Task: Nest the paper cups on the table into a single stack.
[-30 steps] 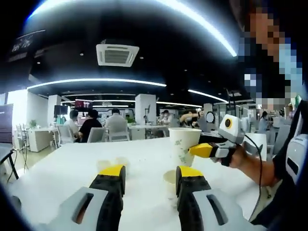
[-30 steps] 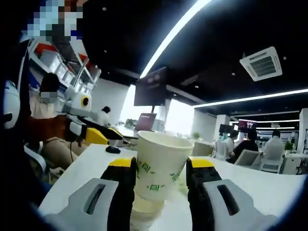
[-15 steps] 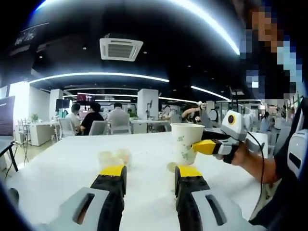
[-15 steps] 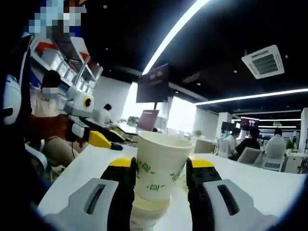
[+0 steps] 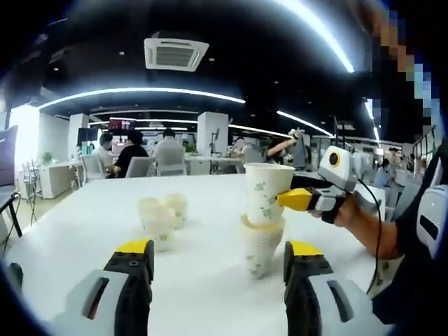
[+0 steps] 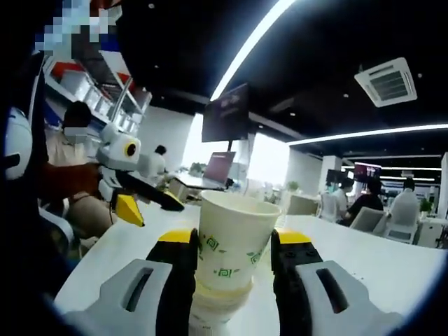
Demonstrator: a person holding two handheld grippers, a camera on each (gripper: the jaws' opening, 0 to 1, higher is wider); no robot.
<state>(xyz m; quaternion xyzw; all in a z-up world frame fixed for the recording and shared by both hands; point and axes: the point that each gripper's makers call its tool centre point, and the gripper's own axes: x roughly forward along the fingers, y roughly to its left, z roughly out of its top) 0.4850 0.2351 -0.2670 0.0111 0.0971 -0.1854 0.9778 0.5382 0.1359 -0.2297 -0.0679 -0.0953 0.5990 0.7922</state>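
Here we see a white paper cup (image 6: 231, 241) with little green marks, pinched between the jaws of our right gripper (image 6: 232, 246). Its bottom sits inside another cup (image 5: 260, 245) that stands on the white table (image 5: 203, 273), so the two make a small stack. We cannot see anything inside the top cup from the right gripper view; its round rim is wide and its sides slope in toward the bottom.

Our left gripper (image 5: 218, 253) has its jaws spread wide apart and holds nothing. The stack stands just past them, nearer the jaw on that view's right side. The jaws are grey with yellow tips.

To the left of the stack, well apart from it, a few more pale cups (image 5: 162, 215) stand close together on the table. We cannot tell how many there are.

The table is smooth and plain. Behind the stack is a big room with a dark ceiling, long bright light strips (image 5: 140, 93) and a square vent (image 5: 175, 53). People (image 5: 147, 155) sit at other tables far back.
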